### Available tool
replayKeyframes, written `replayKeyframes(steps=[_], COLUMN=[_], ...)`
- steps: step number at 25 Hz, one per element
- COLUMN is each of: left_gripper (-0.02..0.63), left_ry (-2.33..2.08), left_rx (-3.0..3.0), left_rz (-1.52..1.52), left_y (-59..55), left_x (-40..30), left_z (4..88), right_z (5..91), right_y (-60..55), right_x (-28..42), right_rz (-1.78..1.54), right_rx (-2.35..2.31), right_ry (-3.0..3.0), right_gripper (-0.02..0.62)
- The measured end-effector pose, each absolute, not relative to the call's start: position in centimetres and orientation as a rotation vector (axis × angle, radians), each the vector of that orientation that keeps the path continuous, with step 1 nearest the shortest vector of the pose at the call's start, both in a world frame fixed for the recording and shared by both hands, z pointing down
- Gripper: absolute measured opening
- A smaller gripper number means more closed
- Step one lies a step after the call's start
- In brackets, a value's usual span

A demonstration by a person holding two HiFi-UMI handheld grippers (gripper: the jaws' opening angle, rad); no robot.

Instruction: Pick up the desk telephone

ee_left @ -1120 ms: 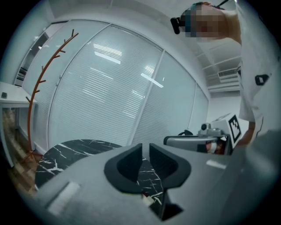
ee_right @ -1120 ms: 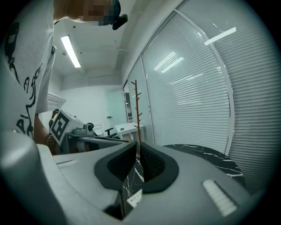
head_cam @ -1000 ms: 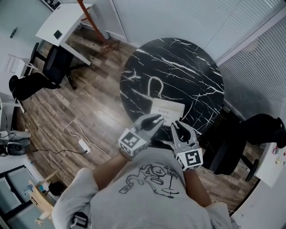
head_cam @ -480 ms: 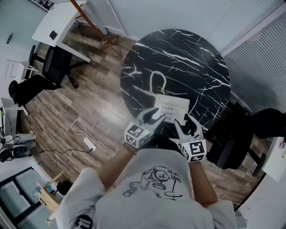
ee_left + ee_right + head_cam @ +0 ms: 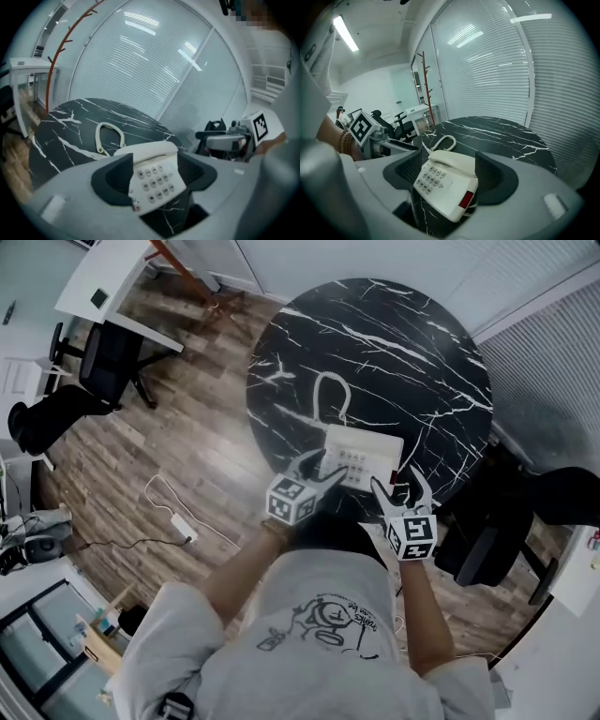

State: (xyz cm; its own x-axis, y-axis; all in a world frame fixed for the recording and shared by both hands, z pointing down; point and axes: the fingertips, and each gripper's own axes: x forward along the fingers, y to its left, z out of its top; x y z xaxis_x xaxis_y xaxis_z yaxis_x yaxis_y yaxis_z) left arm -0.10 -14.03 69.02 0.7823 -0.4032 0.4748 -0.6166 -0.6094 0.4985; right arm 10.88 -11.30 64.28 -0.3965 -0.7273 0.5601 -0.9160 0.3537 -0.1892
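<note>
A white desk telephone (image 5: pixel 363 457) with its handset on the cradle lies near the front edge of the round black marble table (image 5: pixel 403 343); its coiled cord (image 5: pixel 330 397) loops away behind it. My left gripper (image 5: pixel 322 472) is at the phone's near left corner and my right gripper (image 5: pixel 405 487) at its near right corner. Both have just been opening and stand open, pads not touching the phone. In the left gripper view the telephone (image 5: pixel 151 174) shows framed by the left gripper (image 5: pixel 154 177). In the right gripper view the telephone (image 5: pixel 446 185) sits just ahead of the right gripper (image 5: pixel 450 174).
A black office chair (image 5: pixel 487 542) stands close to the table on the right. More chairs (image 5: pixel 89 381) and a white desk (image 5: pixel 103 292) are at the far left. A power strip with cable (image 5: pixel 178 524) lies on the wood floor. Blinds line the walls behind the table.
Both grippers have come down and forward to the phone's near edge, and their jaws have spread from nearly shut to wide. The phone has not moved.
</note>
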Motion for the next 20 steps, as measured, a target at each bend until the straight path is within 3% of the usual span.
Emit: replayKeyframes(steps=[11, 20], left_gripper=[0.39, 0.394], left_ry=[-0.725, -0.697], left_rx=[2.188, 2.137], left_rz=[0.531, 0.586], left_y=[-14.5, -14.3], left_x=[-0.4, 0.2], left_z=[76.3, 79.3], right_z=[72.4, 77.0], right_y=[-11.9, -11.6], right_x=[12.1, 11.1], right_rz=[0.895, 1.014], right_rx=[1.41, 1.354], right_ry=[-2.128, -2.093], right_gripper=[0.425, 0.44])
